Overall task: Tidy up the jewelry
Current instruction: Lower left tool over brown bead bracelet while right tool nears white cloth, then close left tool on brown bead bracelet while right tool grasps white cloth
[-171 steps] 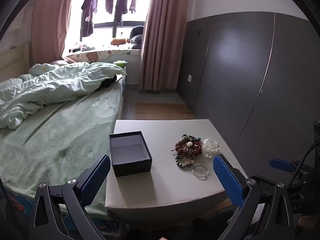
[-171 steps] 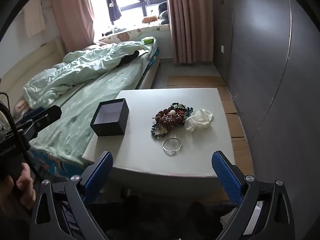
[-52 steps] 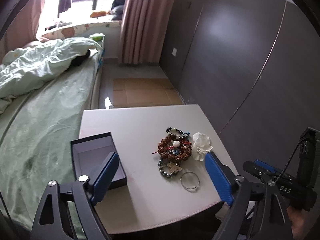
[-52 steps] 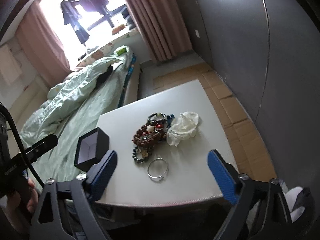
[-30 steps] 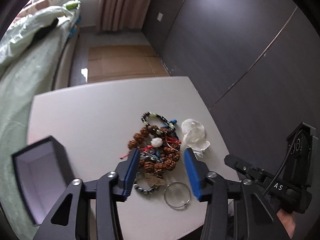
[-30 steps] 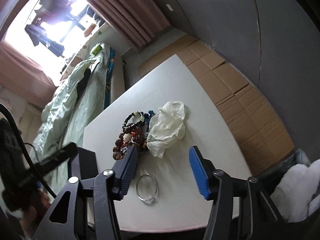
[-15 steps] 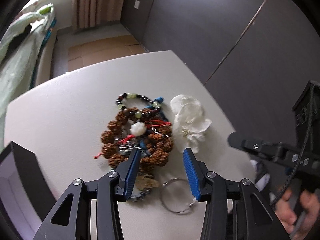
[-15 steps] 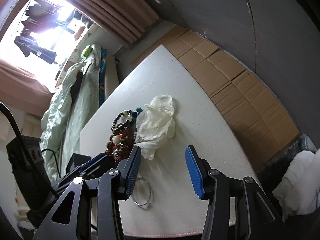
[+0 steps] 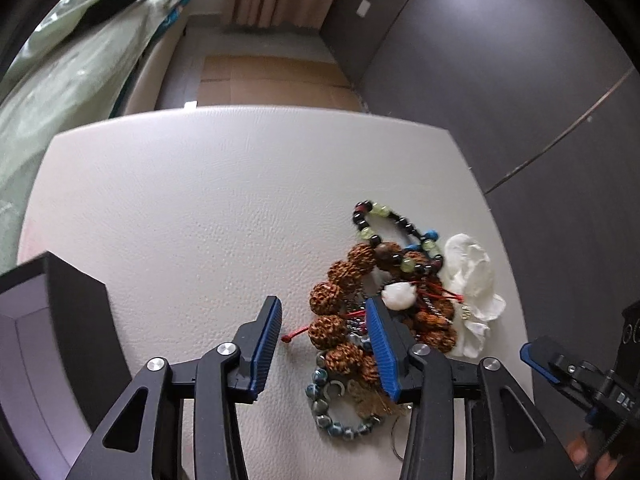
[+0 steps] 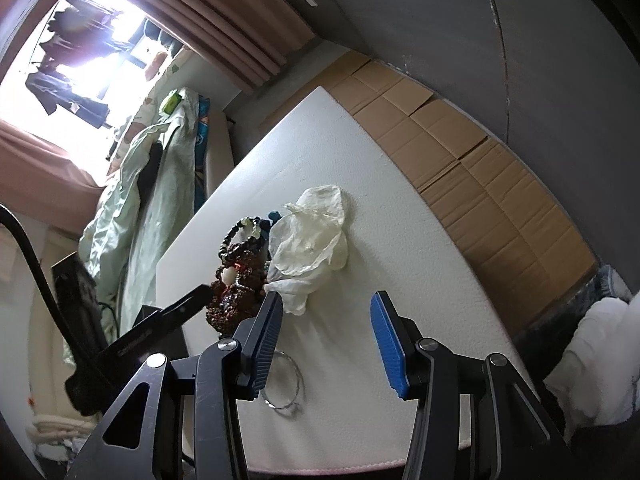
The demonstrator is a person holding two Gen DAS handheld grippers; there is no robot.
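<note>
With the open box point(image 9: 60, 320) left of the bead pile point(image 9: 360, 320), I hold my left gripper point(image 9: 324, 344), jaws apart, straddling its brown beads, right gripper point(image 10: 326, 340) idle and apart; next: close, lift, carry boxward.

L gripper point(image 9: 322, 322) was held low, tilted down, its 2 blue pads parted w/ a clear gap, nothing between them. R gripper point(image 10: 326, 316) was likewise parted, 2 pads apart, gripping nothing, angled downward. L gripper's tip showed at left in the R wrist view.
</note>
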